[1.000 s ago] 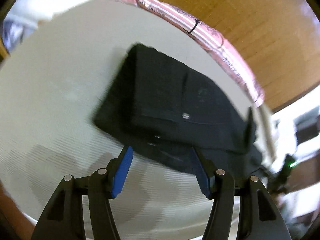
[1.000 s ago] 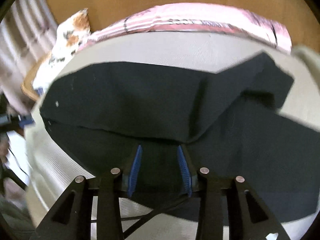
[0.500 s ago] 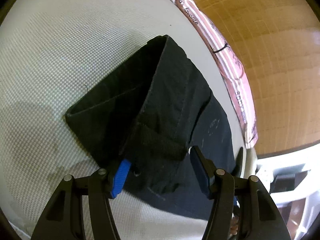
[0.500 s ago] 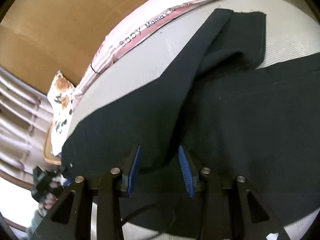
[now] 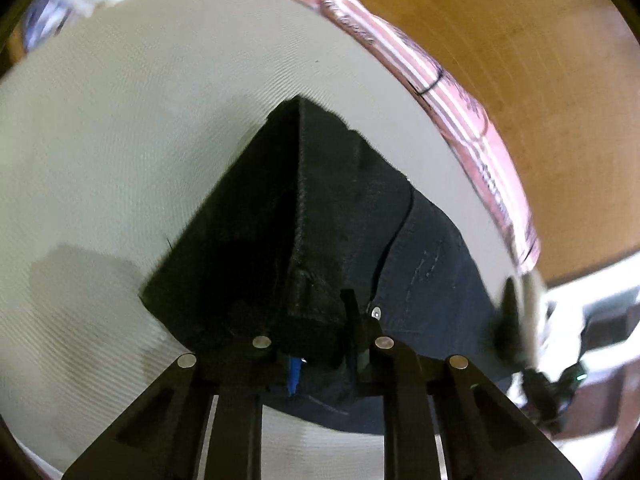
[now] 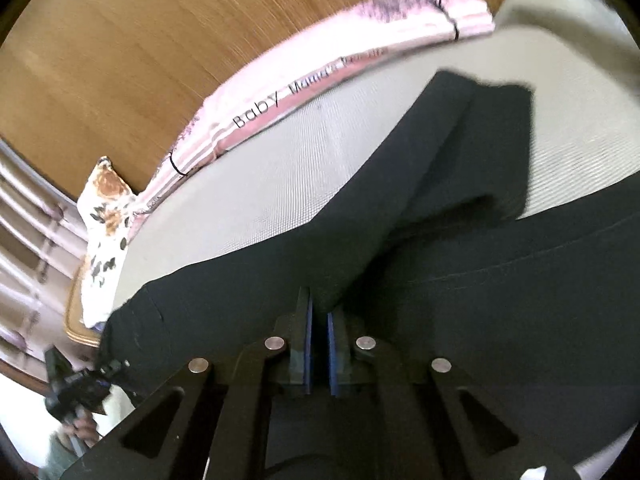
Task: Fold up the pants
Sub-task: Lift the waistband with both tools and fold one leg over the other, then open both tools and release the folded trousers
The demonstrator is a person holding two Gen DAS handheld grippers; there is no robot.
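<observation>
Black pants (image 5: 320,240) lie on a pale woven bed surface (image 5: 120,140). My left gripper (image 5: 320,344) is shut on the waistband end, which rises as a peaked fold in front of the camera. A metal button (image 5: 375,313) shows beside the right finger. In the right wrist view the pants (image 6: 440,260) spread wide, with one leg end folded back at the upper right. My right gripper (image 6: 318,340) is shut on a fold of the black fabric; its blue pads are nearly together.
A pink striped blanket (image 6: 300,92) printed "Baby" runs along the far edge of the bed, against a wooden wall (image 6: 160,40). A floral pillow (image 6: 104,216) lies at the left. The other gripper (image 6: 76,388) shows at the lower left.
Both grippers have gone from open around the fabric to shut on it. The left one now lifts the waistband into a peak. The right one has pinched a fold.
</observation>
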